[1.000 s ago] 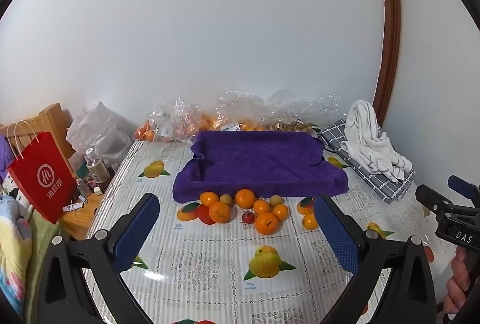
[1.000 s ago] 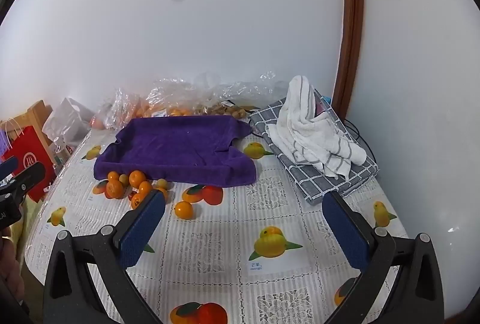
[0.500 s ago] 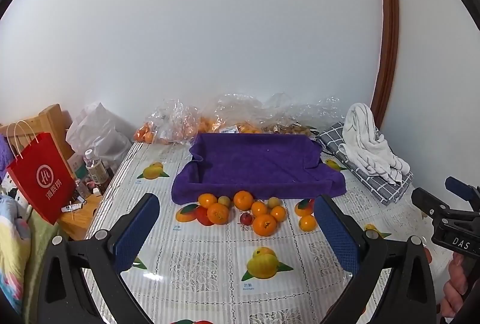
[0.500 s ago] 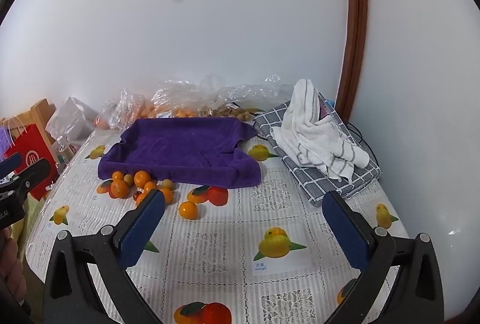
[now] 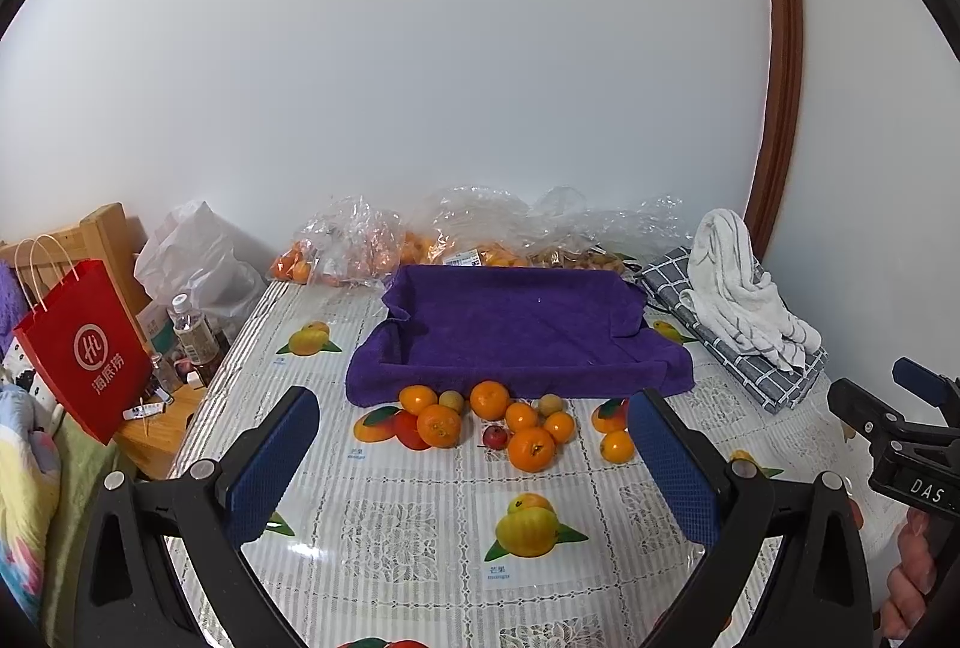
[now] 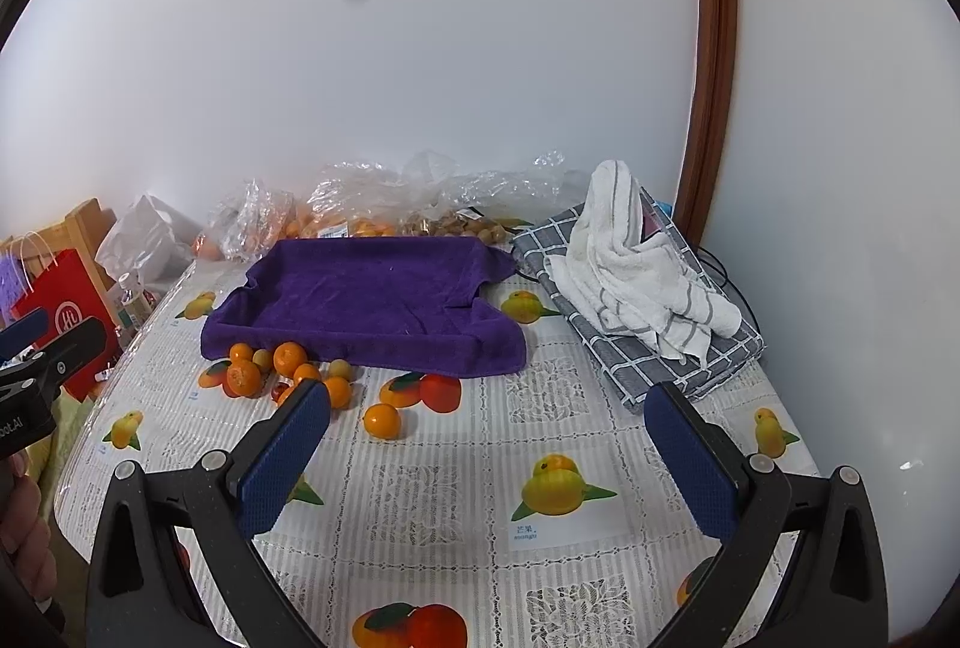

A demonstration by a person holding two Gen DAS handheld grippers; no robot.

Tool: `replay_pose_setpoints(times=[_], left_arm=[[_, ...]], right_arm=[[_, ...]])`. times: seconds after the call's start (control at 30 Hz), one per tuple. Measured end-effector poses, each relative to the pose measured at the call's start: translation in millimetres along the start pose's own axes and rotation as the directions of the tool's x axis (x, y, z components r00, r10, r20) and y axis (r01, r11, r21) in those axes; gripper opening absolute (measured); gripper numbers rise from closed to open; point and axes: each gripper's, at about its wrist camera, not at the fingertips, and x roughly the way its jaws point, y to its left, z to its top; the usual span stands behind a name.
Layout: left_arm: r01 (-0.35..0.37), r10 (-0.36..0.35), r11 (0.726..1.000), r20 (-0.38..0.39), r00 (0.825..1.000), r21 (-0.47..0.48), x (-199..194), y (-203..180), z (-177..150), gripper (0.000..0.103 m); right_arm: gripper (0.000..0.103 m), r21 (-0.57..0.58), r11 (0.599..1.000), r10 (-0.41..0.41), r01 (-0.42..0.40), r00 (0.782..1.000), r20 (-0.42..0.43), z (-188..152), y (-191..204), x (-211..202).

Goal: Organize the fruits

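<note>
Oranges [image 5: 490, 399] — seven; claws — two

- Left wrist view: looks forward between the left gripper [image 5: 471, 444] fingers, raised above the near table edge, facing the wall; fruit cluster [image 5: 492, 423] straight ahead, near.
- Right wrist view: same heading from the right gripper [image 6: 489, 444], standing further right; fruit cluster [image 6: 288, 369] ahead-left.
- Shared: purple towel tray [image 5: 510, 324] [image 6: 366, 297], white towel [image 5: 738, 282] [image 6: 636, 264].
</note>
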Motion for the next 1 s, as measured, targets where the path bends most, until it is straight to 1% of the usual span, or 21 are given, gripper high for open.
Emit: replay_pose_setpoints(times=[1.0], left_arm=[[-0.003,0.003,1.000,0.004,1.000,-0.002,-0.3,0.0,-0.1,0.103]], right_arm=[[0.103,0.003,1.000,0.011,-0.011,1.000,0.007,-1.8,4.8,-4.5]])
